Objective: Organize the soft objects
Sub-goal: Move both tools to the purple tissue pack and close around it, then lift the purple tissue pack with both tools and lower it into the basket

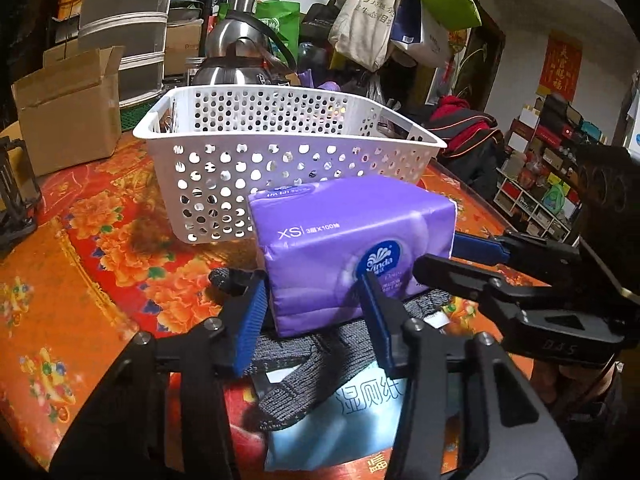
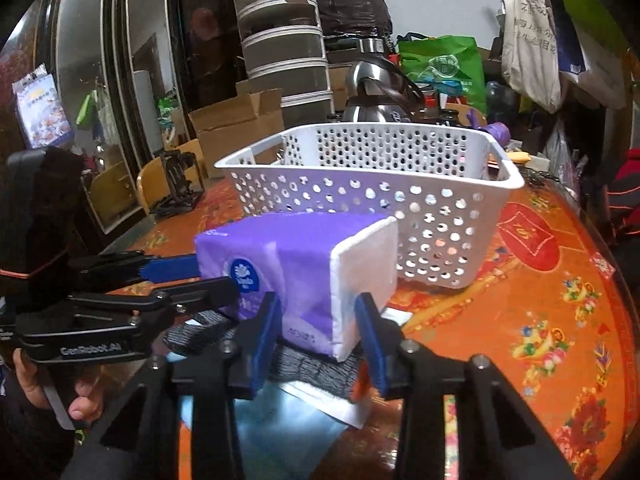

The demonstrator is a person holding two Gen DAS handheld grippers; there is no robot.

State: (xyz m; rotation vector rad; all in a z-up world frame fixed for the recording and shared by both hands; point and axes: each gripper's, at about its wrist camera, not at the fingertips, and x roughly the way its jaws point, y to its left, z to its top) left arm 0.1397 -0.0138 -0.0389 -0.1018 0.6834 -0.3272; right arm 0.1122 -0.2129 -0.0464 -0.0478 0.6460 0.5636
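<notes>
A purple Vinda tissue pack (image 1: 344, 248) (image 2: 288, 268) is held between both grippers, just above a grey knitted glove (image 1: 304, 364) (image 2: 312, 368) and a light blue wet-wipe pack (image 1: 344, 420) (image 2: 276, 412). My left gripper (image 1: 316, 312) is shut on the pack's near end; its fingers also show in the right wrist view (image 2: 200, 284). My right gripper (image 2: 318, 328) is shut on the pack's white end; it also shows in the left wrist view (image 1: 460, 256). A white perforated basket (image 1: 280, 184) (image 2: 384, 184) stands right behind the pack.
The table (image 1: 72, 288) (image 2: 552, 320) has an orange-red floral cover. A cardboard box (image 1: 68, 108) (image 2: 236, 128) and a steel kettle (image 1: 240, 52) (image 2: 380, 96) stand behind the basket. A black frame (image 1: 16, 196) sits at the left edge.
</notes>
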